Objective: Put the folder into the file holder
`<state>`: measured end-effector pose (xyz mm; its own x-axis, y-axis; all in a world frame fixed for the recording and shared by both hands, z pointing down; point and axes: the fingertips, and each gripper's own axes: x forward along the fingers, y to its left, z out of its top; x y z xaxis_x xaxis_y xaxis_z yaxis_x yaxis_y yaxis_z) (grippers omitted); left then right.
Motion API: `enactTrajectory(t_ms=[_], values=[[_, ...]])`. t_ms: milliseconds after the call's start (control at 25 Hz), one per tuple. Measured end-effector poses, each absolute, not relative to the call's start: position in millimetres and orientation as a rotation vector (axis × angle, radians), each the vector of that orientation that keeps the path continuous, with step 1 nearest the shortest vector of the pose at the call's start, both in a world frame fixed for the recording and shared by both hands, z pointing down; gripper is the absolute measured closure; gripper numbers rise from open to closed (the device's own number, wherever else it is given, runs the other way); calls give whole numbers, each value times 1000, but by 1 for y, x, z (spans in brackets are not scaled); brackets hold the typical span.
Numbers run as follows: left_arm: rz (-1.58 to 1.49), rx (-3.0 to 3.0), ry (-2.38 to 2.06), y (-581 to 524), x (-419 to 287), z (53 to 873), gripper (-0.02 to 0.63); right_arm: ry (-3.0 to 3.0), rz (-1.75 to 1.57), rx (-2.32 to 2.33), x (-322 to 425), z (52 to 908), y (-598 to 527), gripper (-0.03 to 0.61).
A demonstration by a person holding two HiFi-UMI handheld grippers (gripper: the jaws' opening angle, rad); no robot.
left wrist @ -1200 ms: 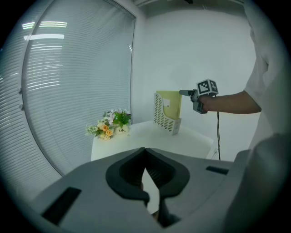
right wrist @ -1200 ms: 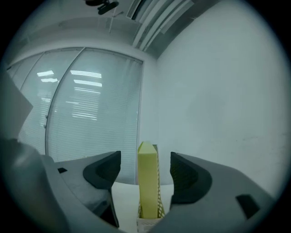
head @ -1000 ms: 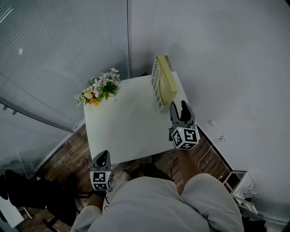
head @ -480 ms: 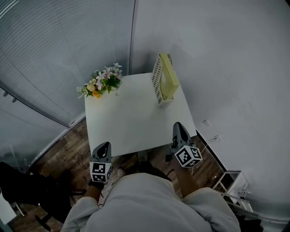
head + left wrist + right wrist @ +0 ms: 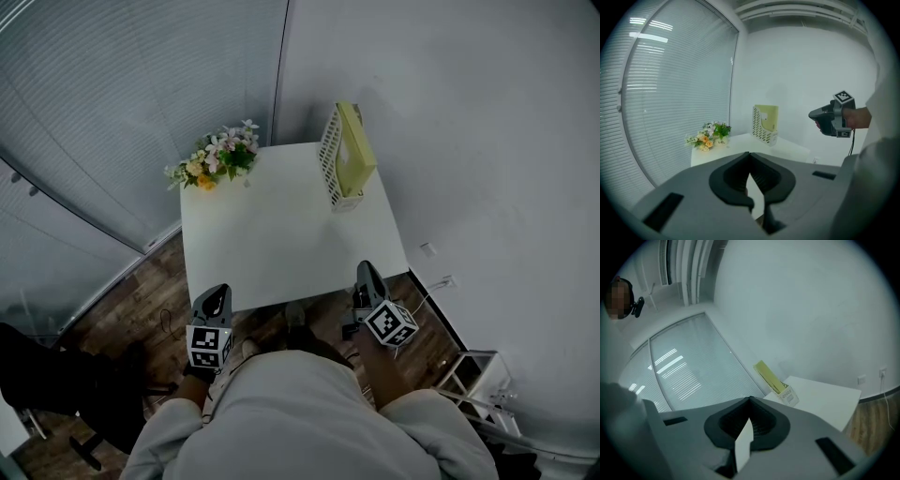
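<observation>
A white mesh file holder (image 5: 330, 161) stands upright at the table's far right edge with the pale yellow folder (image 5: 356, 148) inside it. The holder (image 5: 761, 130) and folder (image 5: 768, 117) also show in the left gripper view, and the holder (image 5: 788, 393) with the folder (image 5: 768, 375) in the right gripper view. My right gripper (image 5: 366, 272) hangs at the table's near right corner, shut and empty, far from the holder. My left gripper (image 5: 214, 294) sits at the near left corner, its jaws together with nothing between them. From the left gripper view the right gripper (image 5: 812, 114) floats at the right.
A white square table (image 5: 272, 234) fills the corner between a blind-covered glass wall and a plain wall. A small bunch of flowers (image 5: 217, 159) stands at its far left corner. A dark chair (image 5: 56, 394) is at the lower left, a white rack (image 5: 483, 375) at the lower right.
My right gripper has drawn back from beside the file holder to the table's near edge, and its jaws have gone from open to shut. The left gripper has barely moved.
</observation>
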<state>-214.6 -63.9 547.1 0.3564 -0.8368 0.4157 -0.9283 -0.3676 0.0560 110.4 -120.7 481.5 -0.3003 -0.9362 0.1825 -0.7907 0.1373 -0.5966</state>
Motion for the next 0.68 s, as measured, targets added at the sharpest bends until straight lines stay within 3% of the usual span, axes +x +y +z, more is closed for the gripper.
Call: enactTrajectory(t_ms=[400, 680], values=[[465, 2335, -1582, -58, -217, 546, 606, 2230, -882, -1690, 104, 481, -120, 568], [469, 2336, -1584, -59, -213, 546, 606, 2483, -557, -1876, 99, 477, -117, 568]])
